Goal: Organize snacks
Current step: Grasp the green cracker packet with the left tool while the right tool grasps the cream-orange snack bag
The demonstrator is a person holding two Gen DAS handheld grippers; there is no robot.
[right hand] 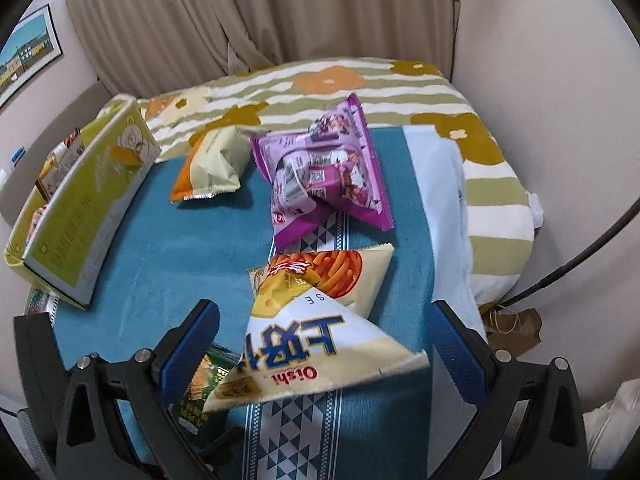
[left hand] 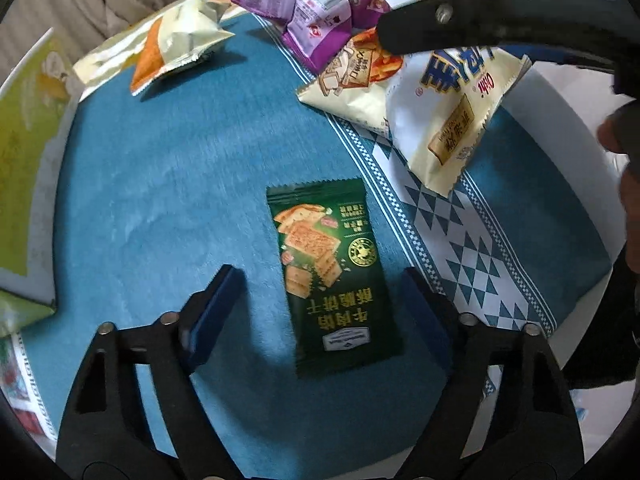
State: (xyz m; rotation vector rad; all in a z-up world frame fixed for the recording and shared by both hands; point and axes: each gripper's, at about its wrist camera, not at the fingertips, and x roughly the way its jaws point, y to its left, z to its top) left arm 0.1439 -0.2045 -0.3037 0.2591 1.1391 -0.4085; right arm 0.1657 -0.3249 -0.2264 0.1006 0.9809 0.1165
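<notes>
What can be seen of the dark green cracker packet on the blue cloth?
The dark green cracker packet is a flat, glossy, sealed sachet with serrated ends, printed with stacked crackers, a round seal and pale lettering. It lies flat on the blue cloth, between the left gripper's open blue pads without touching them. The right wrist view shows only a corner.

Home bedroom, curtains (right hand: 256, 12), floral quilt (right hand: 400, 88)
</notes>
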